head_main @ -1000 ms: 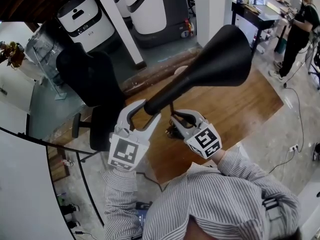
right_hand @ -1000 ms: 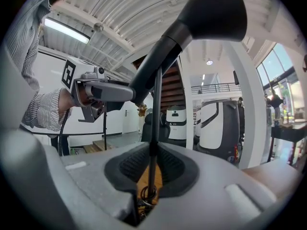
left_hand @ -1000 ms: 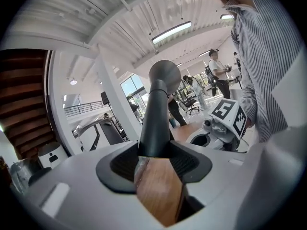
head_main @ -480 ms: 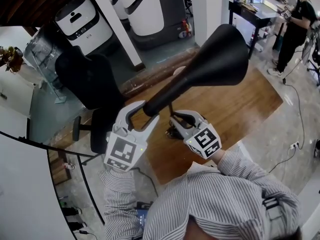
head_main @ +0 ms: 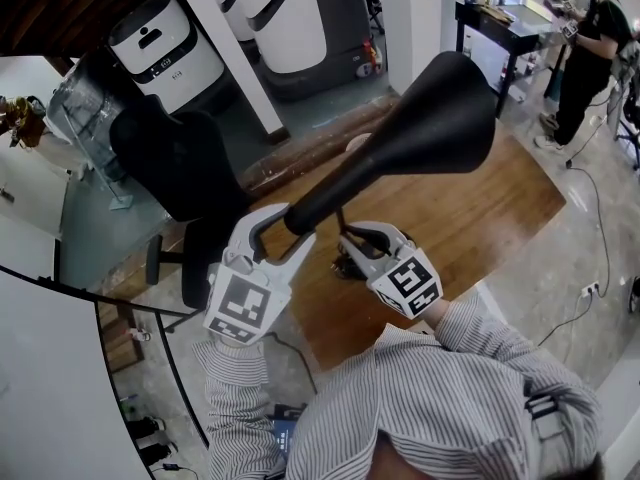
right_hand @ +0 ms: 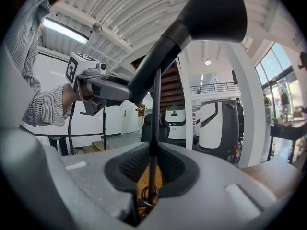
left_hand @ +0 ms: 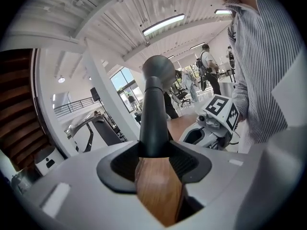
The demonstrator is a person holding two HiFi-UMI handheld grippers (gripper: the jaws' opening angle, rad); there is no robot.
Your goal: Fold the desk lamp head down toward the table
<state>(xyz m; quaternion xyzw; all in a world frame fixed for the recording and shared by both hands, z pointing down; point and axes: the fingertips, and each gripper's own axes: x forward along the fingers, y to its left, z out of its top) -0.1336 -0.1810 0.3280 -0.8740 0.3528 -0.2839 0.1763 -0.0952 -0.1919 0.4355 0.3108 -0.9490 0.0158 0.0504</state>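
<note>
A black desk lamp stands on the wooden table [head_main: 480, 208]. Its cone-shaped head [head_main: 430, 128] points up and to the right. In the head view my left gripper [head_main: 285, 218] is shut on the narrow tail of that head. The left gripper view shows the dark neck [left_hand: 152, 114] pinched between the pads. My right gripper [head_main: 352, 236] sits just right of it, shut on the thin upright stem [right_hand: 154, 114], which runs down between the pads to the lamp's base. From the right gripper view the head [right_hand: 201, 18] rises overhead.
A black office chair [head_main: 180, 158] stands left of the table. White machines [head_main: 165, 43] line the back wall. A person [head_main: 590, 48] stands at the far right beside a dark side table [head_main: 505, 28]. Cables lie on the floor.
My left gripper has tipped slightly, its marker cube a little lower and more to the left. The lamp head and right gripper have hardly moved.
</note>
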